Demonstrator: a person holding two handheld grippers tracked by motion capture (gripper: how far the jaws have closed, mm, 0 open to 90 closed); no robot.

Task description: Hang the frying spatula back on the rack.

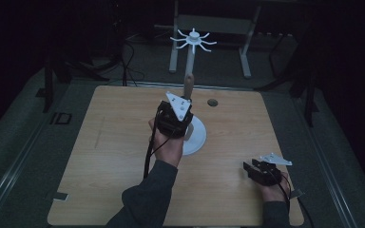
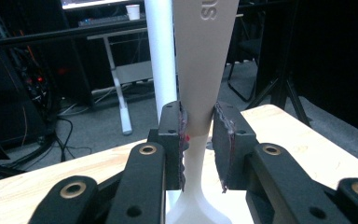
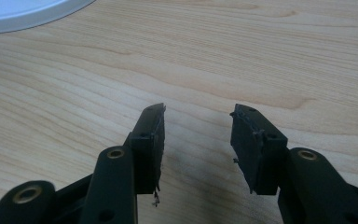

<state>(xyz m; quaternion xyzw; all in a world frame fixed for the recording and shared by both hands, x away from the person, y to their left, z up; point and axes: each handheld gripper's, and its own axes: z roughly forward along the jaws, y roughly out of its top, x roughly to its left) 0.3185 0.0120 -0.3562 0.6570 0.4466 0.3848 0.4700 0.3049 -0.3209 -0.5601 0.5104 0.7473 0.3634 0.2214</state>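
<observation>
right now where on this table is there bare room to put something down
The table's whole left half is bare, from the left edge to the left tool. The far right corner is free past the small dark disc. Crowded: centre, around the white stand, and near right, by the right tool.

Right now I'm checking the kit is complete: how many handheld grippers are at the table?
2. The left gripper is raised mid-table beside the white stand, its pads around a beige utensil handle. The right gripper rests low near the table's right front corner.
</observation>
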